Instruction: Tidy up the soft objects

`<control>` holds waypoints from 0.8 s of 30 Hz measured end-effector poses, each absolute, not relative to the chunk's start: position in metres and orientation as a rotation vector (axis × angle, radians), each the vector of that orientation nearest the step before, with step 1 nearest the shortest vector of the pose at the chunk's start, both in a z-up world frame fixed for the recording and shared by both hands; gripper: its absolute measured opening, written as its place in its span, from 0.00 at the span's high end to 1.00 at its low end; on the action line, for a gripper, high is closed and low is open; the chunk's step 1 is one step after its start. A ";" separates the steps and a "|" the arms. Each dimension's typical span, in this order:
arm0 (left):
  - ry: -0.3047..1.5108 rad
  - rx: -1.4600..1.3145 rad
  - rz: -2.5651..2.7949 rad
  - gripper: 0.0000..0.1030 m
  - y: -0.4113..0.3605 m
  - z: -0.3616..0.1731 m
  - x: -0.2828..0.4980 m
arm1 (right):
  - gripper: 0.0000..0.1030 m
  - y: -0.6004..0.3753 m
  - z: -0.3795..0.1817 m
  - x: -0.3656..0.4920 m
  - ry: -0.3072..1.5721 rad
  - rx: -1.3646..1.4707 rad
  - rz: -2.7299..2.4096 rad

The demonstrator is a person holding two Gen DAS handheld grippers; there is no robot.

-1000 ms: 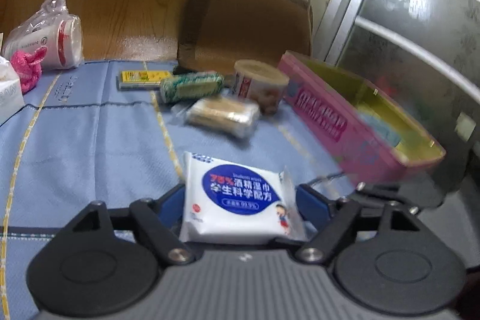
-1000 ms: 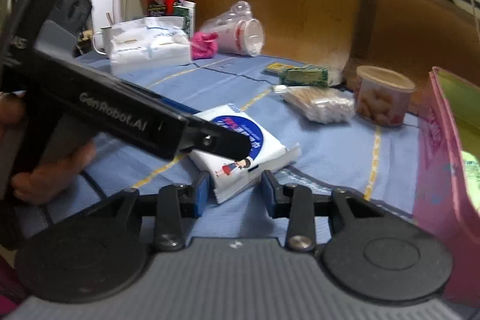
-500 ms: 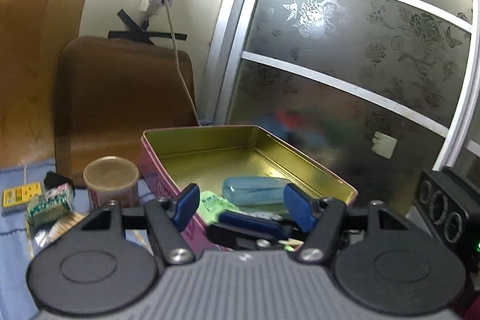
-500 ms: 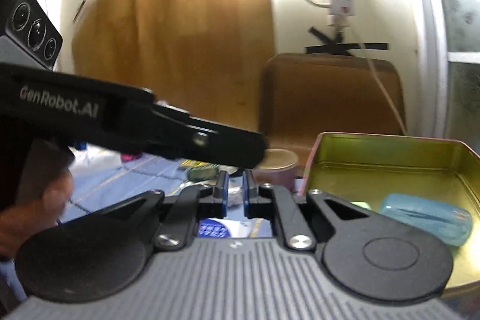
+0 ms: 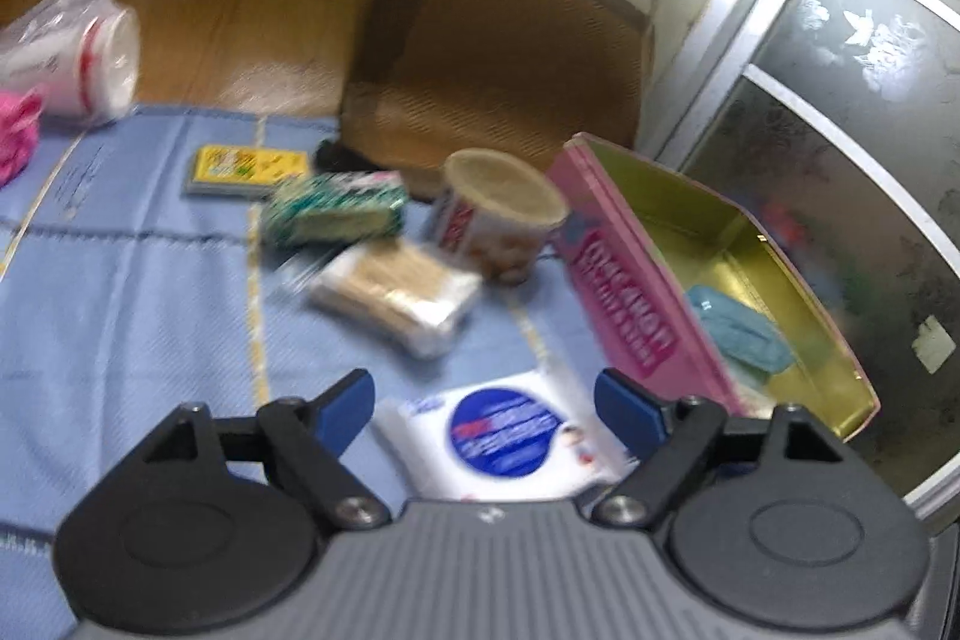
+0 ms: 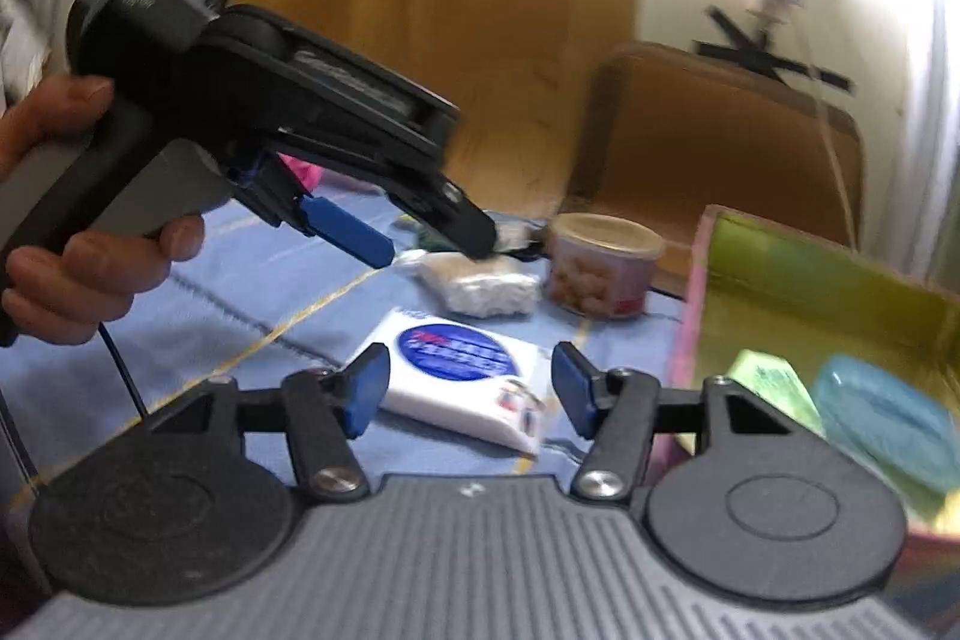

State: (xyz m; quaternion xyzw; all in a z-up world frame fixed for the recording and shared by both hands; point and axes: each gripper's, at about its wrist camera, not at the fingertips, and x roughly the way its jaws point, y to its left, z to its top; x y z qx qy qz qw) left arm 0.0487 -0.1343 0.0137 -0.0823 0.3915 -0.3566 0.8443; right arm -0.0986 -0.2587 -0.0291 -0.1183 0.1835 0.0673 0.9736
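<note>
Wet-wipe pack (image 5: 510, 436), white with blue round label, lay flat on the blue cloth (image 5: 120, 292), just beside the pink tin (image 5: 624, 304), outside its near wall. Inside the tin: a blue soft pouch (image 6: 882, 418) and a green packet (image 6: 768, 382). Beyond the wipes, away from the tin's open side: cotton-swab bag (image 5: 396, 298), green packet (image 5: 336, 211), snack cup (image 5: 504, 214).

Left gripper (image 5: 486, 400) hovered over the pack, fingers spread wide, holding nothing. Right gripper (image 6: 468, 388) likewise spread and empty, pack lying between its blue pads but untouched.

Judged step: approach to pick the wipes. Next move likely calls for lowering, closing across the pack's short sides, then lifting over the tin wall. Frames blurred.
</note>
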 end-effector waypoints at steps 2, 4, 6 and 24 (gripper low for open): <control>0.853 -0.206 -0.737 0.19 -0.130 0.005 0.055 | 0.22 -0.251 -0.034 -0.087 0.392 -0.301 0.119; 0.868 -0.231 -0.727 0.19 -0.121 0.000 0.060 | 0.16 -0.250 -0.037 -0.073 0.429 -0.309 0.103; 0.872 -0.238 -0.731 0.19 -0.118 -0.001 0.061 | 0.02 -0.246 -0.042 -0.060 0.456 -0.353 0.086; 0.831 -0.271 -0.746 0.22 -0.086 -0.005 0.061 | 0.15 -0.270 -0.029 0.010 0.749 -0.105 0.278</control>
